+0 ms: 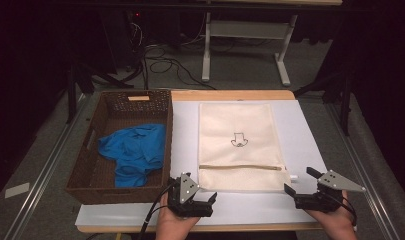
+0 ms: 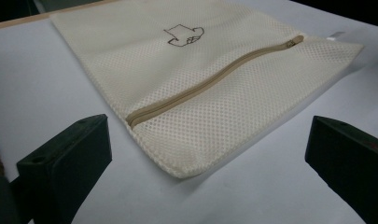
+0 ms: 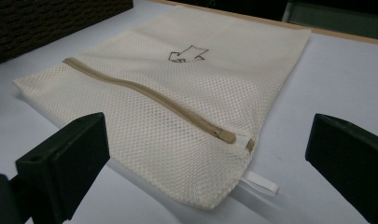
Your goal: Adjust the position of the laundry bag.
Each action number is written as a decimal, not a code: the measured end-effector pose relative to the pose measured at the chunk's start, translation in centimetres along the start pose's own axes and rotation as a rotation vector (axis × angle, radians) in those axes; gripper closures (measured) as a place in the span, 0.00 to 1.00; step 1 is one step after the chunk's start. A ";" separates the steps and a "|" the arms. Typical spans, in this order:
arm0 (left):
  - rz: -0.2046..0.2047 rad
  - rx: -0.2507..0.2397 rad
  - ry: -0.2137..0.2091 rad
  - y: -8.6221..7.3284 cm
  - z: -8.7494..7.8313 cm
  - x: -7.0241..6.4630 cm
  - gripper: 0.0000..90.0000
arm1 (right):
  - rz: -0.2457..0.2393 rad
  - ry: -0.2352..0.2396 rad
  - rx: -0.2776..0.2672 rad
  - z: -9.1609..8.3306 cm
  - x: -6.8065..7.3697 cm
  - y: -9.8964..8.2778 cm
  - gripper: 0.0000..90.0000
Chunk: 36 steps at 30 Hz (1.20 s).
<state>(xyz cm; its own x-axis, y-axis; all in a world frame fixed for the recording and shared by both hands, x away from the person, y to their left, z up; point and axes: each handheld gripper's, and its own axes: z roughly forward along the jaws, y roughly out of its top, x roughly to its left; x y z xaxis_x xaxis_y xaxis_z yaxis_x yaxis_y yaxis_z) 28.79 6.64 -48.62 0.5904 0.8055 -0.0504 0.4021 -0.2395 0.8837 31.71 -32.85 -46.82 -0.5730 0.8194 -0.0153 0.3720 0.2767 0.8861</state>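
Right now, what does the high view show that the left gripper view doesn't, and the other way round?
The high view alone takes in the brown wicker basket at the table's left with the blue cloth in it, plus both hand-held grippers: the left hand-held gripper and the right hand-held gripper, jaws open, near the bag's front corners. The left gripper view alone gives the mesh weave close up and the closed end of the zip. Both show the cream mesh bag lying flat on the white table, its tan zip closed and a small printed mark above it.
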 end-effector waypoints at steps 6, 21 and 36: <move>0.002 -0.013 -0.010 0.2 0.1 -0.3 0.01 | 0.004 0.001 -0.009 -0.1 -0.1 0.0 0.00; -0.019 -0.017 -0.003 0.2 -0.1 0.1 0.01 | -0.006 0.010 -0.021 -0.3 0.0 0.2 0.00; -0.043 -0.029 -0.021 0.6 1.8 -0.3 0.12 | -0.003 0.004 -0.011 0.4 0.0 0.3 0.00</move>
<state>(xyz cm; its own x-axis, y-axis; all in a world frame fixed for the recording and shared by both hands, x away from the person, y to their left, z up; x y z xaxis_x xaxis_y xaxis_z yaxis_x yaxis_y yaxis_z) 30.15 5.29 -48.88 0.5880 0.8029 -0.0980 0.4070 -0.1890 0.8937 32.07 -32.58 -46.75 -0.5775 0.8162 -0.0162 0.3622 0.2740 0.8909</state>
